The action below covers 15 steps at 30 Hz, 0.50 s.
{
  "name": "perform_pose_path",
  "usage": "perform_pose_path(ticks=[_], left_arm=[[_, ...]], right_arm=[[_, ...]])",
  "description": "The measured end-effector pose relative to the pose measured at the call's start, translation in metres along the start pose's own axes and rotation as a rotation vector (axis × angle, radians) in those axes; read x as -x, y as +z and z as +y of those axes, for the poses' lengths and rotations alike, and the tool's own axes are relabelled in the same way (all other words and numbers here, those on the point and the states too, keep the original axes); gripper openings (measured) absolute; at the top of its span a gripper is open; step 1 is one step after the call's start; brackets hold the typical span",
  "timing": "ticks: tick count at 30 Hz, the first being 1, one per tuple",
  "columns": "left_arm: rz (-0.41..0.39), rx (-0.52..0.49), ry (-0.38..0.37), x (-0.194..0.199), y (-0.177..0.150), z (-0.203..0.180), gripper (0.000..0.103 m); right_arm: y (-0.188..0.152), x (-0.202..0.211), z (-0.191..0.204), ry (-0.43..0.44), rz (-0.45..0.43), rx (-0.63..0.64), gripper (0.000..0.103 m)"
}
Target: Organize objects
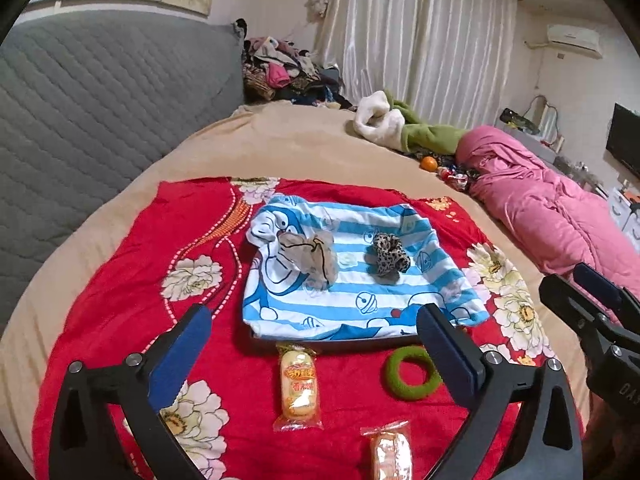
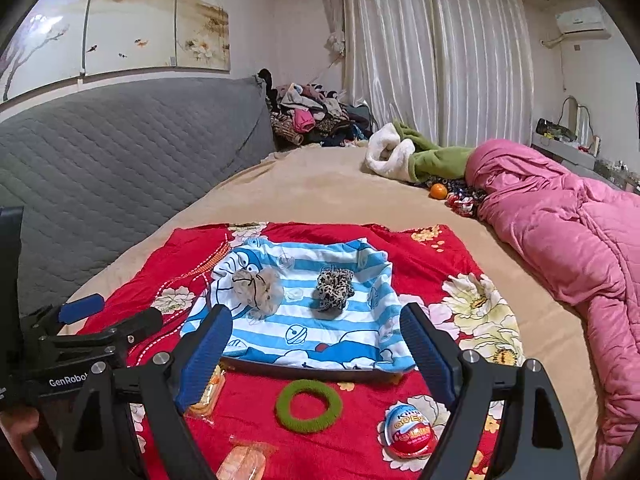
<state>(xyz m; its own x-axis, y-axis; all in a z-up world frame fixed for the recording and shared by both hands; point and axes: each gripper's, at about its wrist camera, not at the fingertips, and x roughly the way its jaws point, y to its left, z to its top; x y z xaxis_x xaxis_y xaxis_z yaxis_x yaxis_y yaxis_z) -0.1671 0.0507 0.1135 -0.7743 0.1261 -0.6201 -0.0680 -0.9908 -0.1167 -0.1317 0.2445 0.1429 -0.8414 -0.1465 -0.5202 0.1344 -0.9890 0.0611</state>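
Note:
A tray (image 1: 332,345) lined with a blue-and-white striped cartoon cloth (image 1: 360,300) sits on a red flowered cloth (image 1: 120,292). On it lie a beige scrunchie (image 1: 312,256) and a leopard-print scrunchie (image 1: 390,256). In front of the tray lie a green ring (image 1: 412,372), a wrapped yellow snack (image 1: 298,390) and a second wrapped snack (image 1: 390,454). A red Kinder egg (image 2: 410,430) shows in the right wrist view, right of the green ring (image 2: 310,406). My left gripper (image 1: 316,356) is open above the snacks. My right gripper (image 2: 318,352) is open above the tray's front edge (image 2: 308,372).
The red cloth lies on a beige bed (image 1: 300,148). A grey quilted headboard (image 1: 100,92) is on the left. A pink duvet (image 1: 552,208), a green-and-white garment (image 1: 400,124), an orange (image 1: 429,164) and a clothes pile (image 1: 288,68) lie farther back.

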Motion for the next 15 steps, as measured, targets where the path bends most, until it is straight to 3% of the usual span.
perform_pose_path(ticks=[8, 15], left_arm=[[-0.013, -0.016, -0.001, 0.018, -0.011, 0.0, 0.102], [0.028, -0.028, -0.013, 0.025, -0.022, -0.004, 0.102]], right_arm=[[-0.006, 0.022, 0.004, -0.005, -0.016, 0.021, 0.086], [-0.011, 0.037, 0.004, -0.001, -0.025, 0.025, 0.086]])
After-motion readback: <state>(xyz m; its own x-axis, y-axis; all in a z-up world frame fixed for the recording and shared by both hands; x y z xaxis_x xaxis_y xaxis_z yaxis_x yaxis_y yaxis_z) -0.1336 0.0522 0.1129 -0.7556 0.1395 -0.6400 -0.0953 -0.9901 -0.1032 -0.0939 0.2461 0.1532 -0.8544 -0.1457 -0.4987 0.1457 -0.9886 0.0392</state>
